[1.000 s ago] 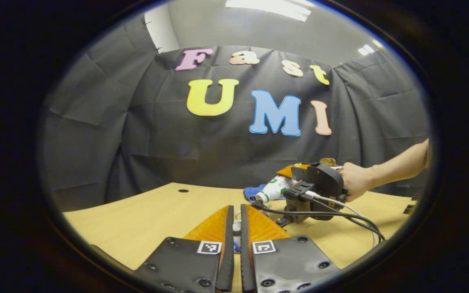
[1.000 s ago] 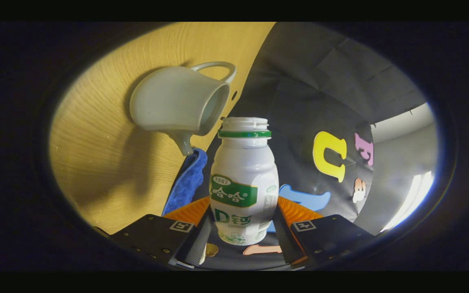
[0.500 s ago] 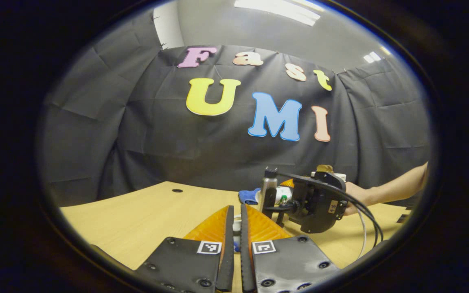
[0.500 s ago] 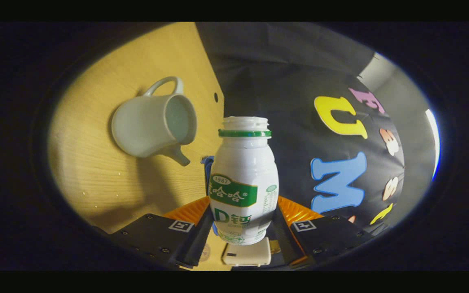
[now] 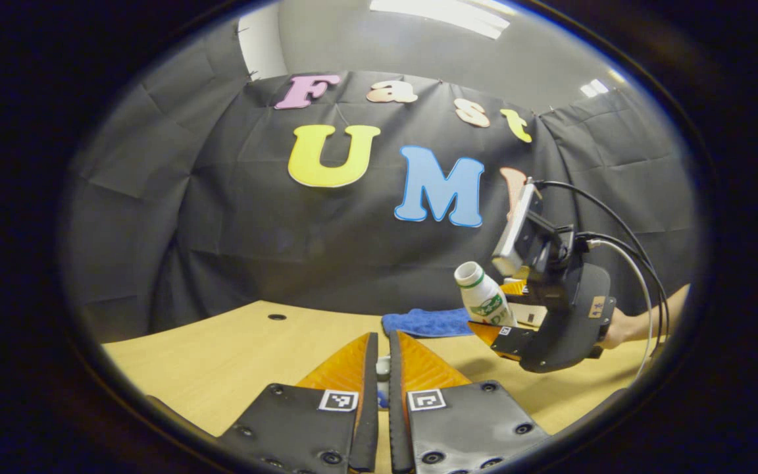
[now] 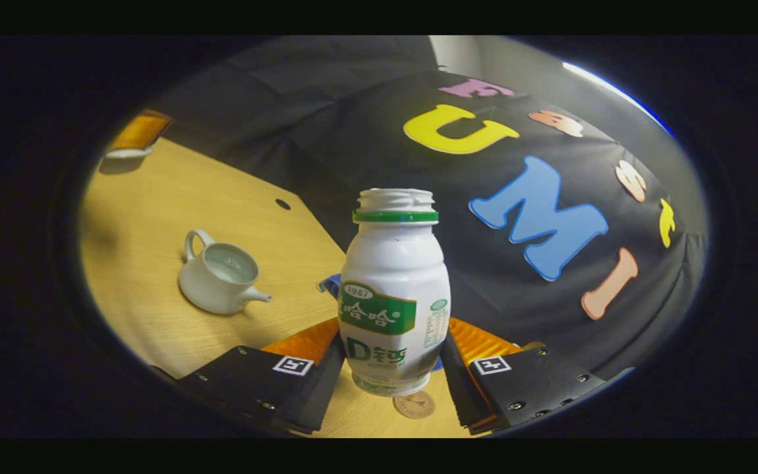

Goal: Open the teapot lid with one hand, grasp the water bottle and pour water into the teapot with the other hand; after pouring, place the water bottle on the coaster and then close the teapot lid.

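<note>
My right gripper [image 6: 394, 329] is shut on a white water bottle [image 6: 394, 296] with a green band and no cap, holding it upright above the table. A small round brown coaster [image 6: 414, 403] lies just below the bottle's base. The white teapot [image 6: 218, 276] stands open on the table to the left, liquid showing inside. In the left gripper view, my left gripper [image 5: 382, 339] is shut on the small white teapot lid [image 5: 383, 367]. The right gripper [image 5: 499, 308] hangs at the right with the bottle [image 5: 482, 301] tilted slightly. The left gripper [image 6: 132, 135] holds the lid far left.
A folded blue cloth [image 5: 425, 322] lies on the wooden table [image 5: 234, 355] near the back wall, behind the bottle. Cables trail from the right gripper, and a hand [image 5: 616, 326] grips it. A small hole [image 5: 276, 316] marks the tabletop at the back.
The right gripper has swung the bottle from tipped over the teapot back to upright and drawn it up and away. The teapot now looks smaller and farther. The left gripper hardly moved.
</note>
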`<state>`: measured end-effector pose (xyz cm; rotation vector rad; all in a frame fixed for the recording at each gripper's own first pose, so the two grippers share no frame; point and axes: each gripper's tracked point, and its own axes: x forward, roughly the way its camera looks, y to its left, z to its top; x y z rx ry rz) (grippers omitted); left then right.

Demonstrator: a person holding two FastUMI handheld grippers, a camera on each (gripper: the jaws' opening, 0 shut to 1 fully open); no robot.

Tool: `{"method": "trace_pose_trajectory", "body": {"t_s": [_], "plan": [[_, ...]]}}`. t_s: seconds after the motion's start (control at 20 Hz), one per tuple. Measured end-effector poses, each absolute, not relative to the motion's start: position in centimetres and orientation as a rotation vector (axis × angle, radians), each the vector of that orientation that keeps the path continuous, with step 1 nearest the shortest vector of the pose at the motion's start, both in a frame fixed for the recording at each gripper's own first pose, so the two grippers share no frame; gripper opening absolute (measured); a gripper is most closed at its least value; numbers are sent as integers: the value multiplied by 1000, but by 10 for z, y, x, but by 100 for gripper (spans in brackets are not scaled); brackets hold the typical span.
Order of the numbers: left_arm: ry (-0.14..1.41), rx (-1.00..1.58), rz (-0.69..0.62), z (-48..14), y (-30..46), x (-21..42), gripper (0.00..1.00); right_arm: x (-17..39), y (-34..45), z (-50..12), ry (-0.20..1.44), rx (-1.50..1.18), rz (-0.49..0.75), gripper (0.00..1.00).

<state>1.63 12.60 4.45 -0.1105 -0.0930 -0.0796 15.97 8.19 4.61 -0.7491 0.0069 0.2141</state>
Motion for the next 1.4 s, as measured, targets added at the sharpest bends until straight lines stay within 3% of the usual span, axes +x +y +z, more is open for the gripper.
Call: {"method": "trace_pose_trajectory", "body": {"t_s": [0.1,0.15,0.35,0.45,0.55,0.65,0.7,0.8,0.85,1.2,1.25,1.4], "plan": [[-107,-125,-110,53,119,29,13,153,70,54,28,-630,209,73],[-111,-136,-126,54,115,37,17,149,61,57,39,-564,204,73],[-103,-114,-144,57,106,70,17,133,32,65,66,-318,172,73],[-96,-86,-149,57,102,88,13,126,25,71,55,-233,188,73],[-90,-79,-171,58,92,104,17,121,7,74,43,-173,149,73],[-64,-55,-164,48,89,120,13,117,-1,75,37,-90,152,73],[-50,-48,-160,43,87,127,17,116,-4,76,36,-60,153,73],[-25,-30,-152,31,85,140,14,118,-15,82,15,-35,129,73],[-5,-29,-149,24,85,146,17,119,-22,83,2,-38,108,73],[37,2,-140,1,81,167,17,126,-40,74,12,-19,75,73],[50,-2,-143,-4,80,169,14,127,-40,74,11,-17,74,73],[71,0,-140,-14,82,170,17,125,-45,74,2,-17,59,73]]}}
